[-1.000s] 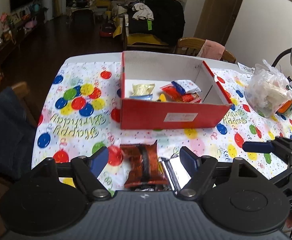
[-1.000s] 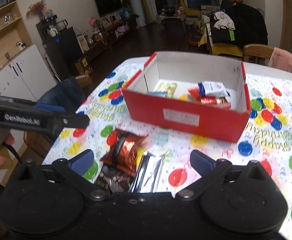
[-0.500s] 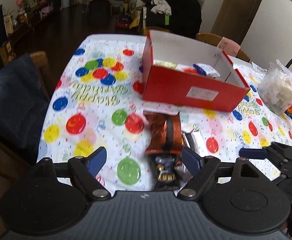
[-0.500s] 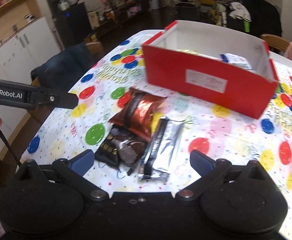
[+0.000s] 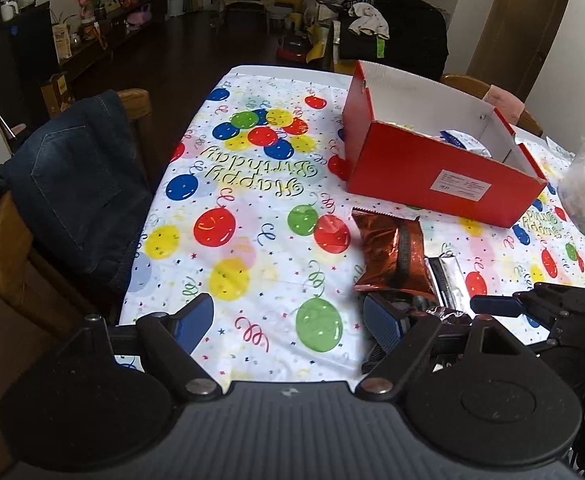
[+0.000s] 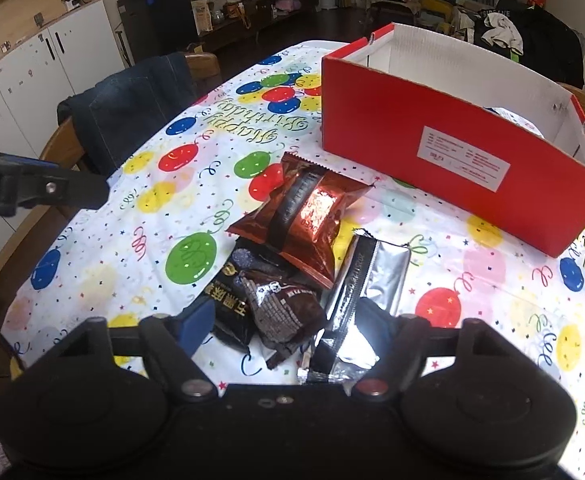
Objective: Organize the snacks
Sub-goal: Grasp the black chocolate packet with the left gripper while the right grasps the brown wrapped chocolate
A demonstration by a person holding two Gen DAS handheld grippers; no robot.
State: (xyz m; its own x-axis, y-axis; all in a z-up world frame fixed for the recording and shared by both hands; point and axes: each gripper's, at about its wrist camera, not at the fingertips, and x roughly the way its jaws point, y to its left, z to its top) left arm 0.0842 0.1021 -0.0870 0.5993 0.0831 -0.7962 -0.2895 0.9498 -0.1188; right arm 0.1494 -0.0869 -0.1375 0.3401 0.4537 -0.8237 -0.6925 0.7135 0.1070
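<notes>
- Red box (image 6: 444,128) standing open-topped at the far side of the table (image 5: 252,240), a few snacks already inside, so ready to take more.
- Loose packets piled just before it: copper packet (image 6: 304,216) on top, dark packets (image 6: 268,308) beneath, silver packet (image 6: 364,292) beside.
- Right gripper (image 6: 288,324) low over the pile, jaws just closing around dark and silver packets, not yet pressing, probably to lift one.
- Left gripper (image 5: 288,316) open, nothing held, beside the pile.
</notes>
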